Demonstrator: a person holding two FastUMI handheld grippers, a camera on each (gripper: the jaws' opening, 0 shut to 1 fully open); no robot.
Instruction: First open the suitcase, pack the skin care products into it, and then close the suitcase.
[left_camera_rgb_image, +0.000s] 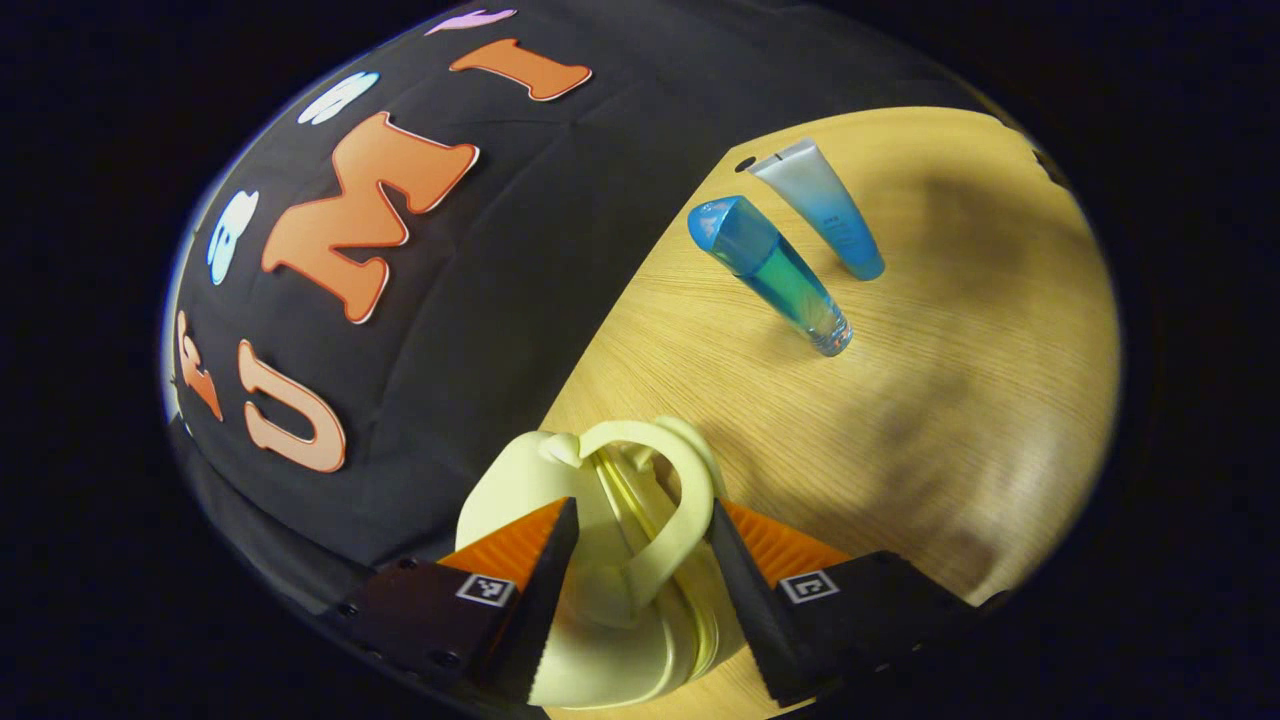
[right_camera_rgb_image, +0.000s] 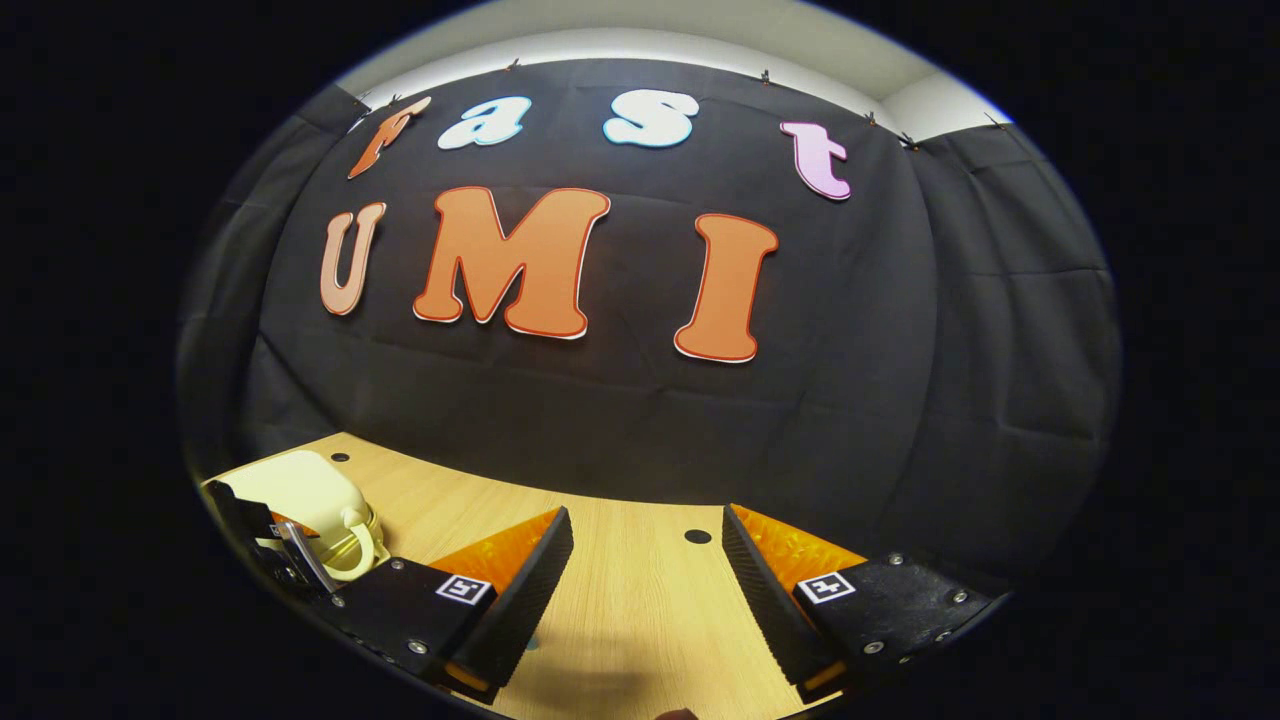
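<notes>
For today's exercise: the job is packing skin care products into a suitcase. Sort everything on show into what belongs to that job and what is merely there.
Belongs to the job:
pale yellow suitcase, handle between the left hand-held gripper fingers
blue bottle
blue-white tube
right hand-held gripper, open over the table

Merely there:
wooden table
black cloth wall

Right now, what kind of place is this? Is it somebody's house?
Probably not a house: it looks like a recording booth. Black cloth hangs as the wall behind a wooden table, where a small yellow suitcase and two skin care products wait.
</notes>
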